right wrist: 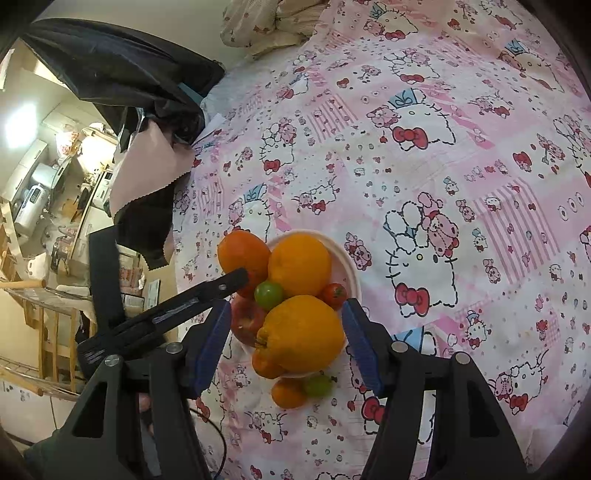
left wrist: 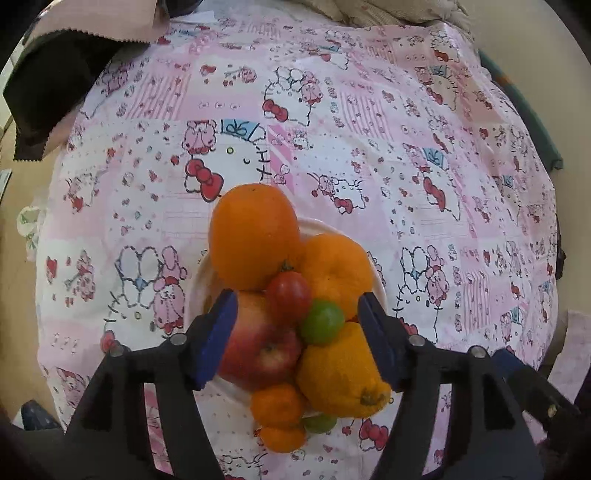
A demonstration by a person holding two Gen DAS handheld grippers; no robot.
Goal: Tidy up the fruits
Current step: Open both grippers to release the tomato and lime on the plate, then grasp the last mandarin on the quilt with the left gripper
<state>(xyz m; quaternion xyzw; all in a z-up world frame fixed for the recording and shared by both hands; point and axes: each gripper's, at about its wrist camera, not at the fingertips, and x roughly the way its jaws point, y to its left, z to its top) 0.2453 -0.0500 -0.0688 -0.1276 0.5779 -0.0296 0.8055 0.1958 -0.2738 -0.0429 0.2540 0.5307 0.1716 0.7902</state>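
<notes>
A white bowl (left wrist: 199, 280) (right wrist: 347, 266) on the pink cloth is heaped with fruit: a big orange (left wrist: 255, 236), two bumpy oranges (left wrist: 338, 273) (left wrist: 341, 373), a red apple (left wrist: 262, 339), a red tomato (left wrist: 288, 295) and a green tomato (left wrist: 322, 322). A small orange (left wrist: 282, 437) (right wrist: 289, 392) and a green tomato (left wrist: 320, 422) (right wrist: 318, 384) lie on the cloth beside the bowl. My left gripper (left wrist: 298, 314) is open and empty above the pile. My right gripper (right wrist: 286, 326) is open and empty over the near bumpy orange (right wrist: 301, 334). The left gripper's finger (right wrist: 207, 291) shows in the right wrist view.
The pink cartoon-print cloth (left wrist: 369, 147) (right wrist: 443, 166) covers the table. Black and pink fabric (left wrist: 48, 92) (right wrist: 140, 177) hangs at the far left edge. A pillow (right wrist: 266, 22) lies at the back. A room with shelves (right wrist: 44, 206) lies beyond the left edge.
</notes>
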